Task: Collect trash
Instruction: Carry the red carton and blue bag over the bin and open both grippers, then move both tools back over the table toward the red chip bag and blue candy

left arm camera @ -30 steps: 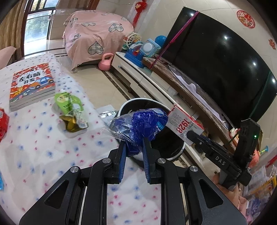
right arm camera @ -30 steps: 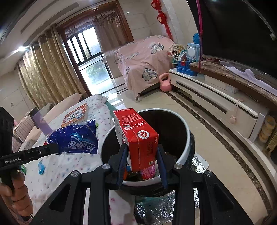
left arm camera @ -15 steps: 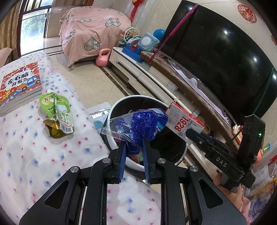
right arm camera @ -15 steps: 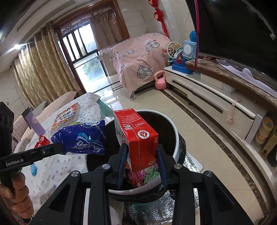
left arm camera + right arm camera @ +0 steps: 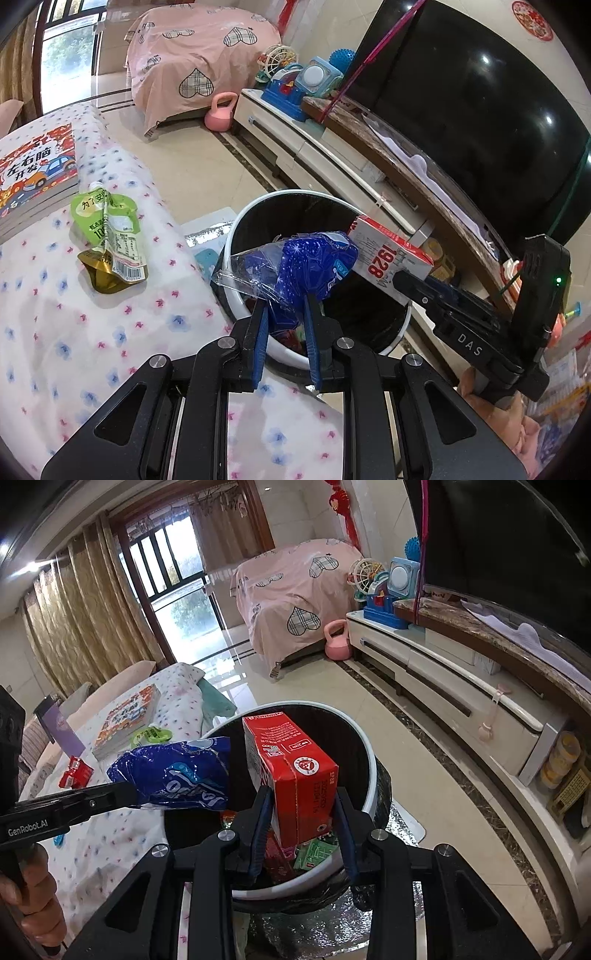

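Note:
My left gripper [image 5: 284,308] is shut on a crumpled blue snack wrapper [image 5: 295,262] and holds it over the near rim of the round trash bin [image 5: 240,306]. My right gripper [image 5: 301,797] is shut on a red and white carton [image 5: 295,768] and holds it upright above the bin's opening [image 5: 369,760]. The carton [image 5: 388,256] and right gripper [image 5: 406,284] show at the right in the left wrist view. The wrapper [image 5: 177,775] and left gripper [image 5: 122,795] show at the left in the right wrist view. Wrappers lie inside the bin [image 5: 314,853].
A green and gold drink pouch [image 5: 107,236] and a picture book [image 5: 33,177] lie on the flowered tablecloth [image 5: 92,350]. A small red packet [image 5: 75,771] lies further back. A TV cabinet [image 5: 461,686], a pink kettlebell [image 5: 338,642] and a pink-covered sofa [image 5: 291,594] stand beyond the bin.
Both grippers have moved forward with their loads, so the wrapper and the carton now hang over the bin's opening. More of the bin's contents shows.

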